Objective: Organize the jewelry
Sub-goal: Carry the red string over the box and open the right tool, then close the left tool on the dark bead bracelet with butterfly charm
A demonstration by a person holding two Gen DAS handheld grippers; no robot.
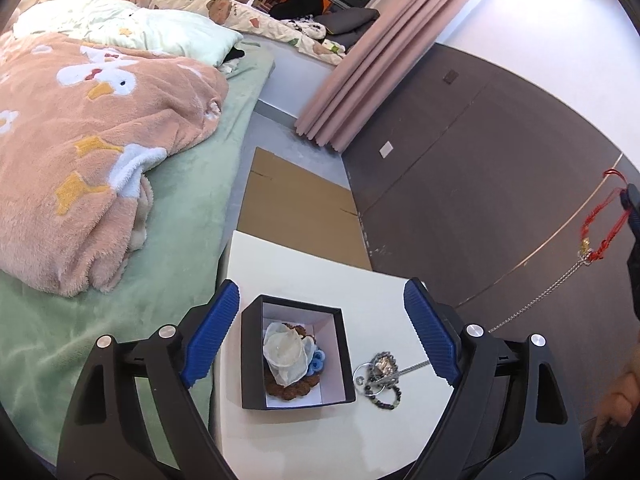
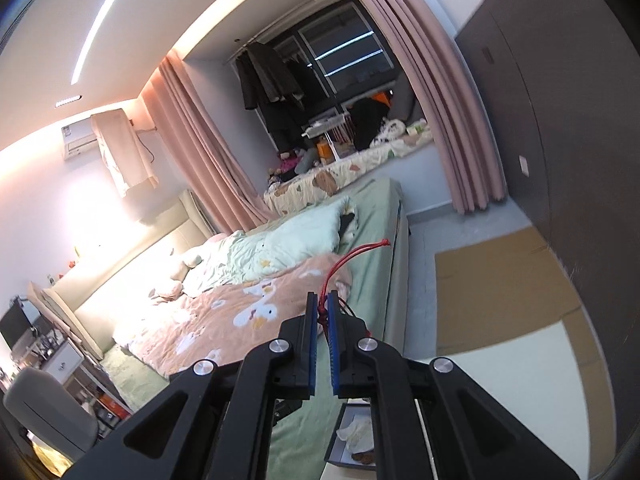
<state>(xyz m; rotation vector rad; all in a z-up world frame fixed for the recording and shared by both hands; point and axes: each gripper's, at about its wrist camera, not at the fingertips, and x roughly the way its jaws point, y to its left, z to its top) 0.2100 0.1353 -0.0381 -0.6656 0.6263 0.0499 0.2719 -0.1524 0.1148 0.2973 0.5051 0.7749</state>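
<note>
A black box (image 1: pixel 296 398) with a white lining stands on the white table (image 1: pixel 304 268); inside lie a pale pouch (image 1: pixel 286 354) and a brown bead bracelet (image 1: pixel 294 391). My left gripper (image 1: pixel 322 286) hangs open above the box, its blue fingers either side of it and holding nothing. Right of the box sits a small heap of rings and dark beads (image 1: pixel 380 378). A silver chain (image 1: pixel 536 300) rises from that heap to a red cord (image 1: pixel 600 224). My right gripper (image 2: pixel 322 298) is shut on the red cord (image 2: pixel 352 258), raised high, with the box (image 2: pixel 352 436) below it.
A bed with a green sheet (image 1: pixel 192 184) and a pink fleece blanket (image 1: pixel 92 128) lies left of the table. Flat cardboard (image 1: pixel 296 204) covers the floor beyond it. A dark wardrobe wall (image 1: pixel 480 152) and pink curtain (image 1: pixel 360 68) stand to the right. A hand (image 1: pixel 616 400) shows at the right edge.
</note>
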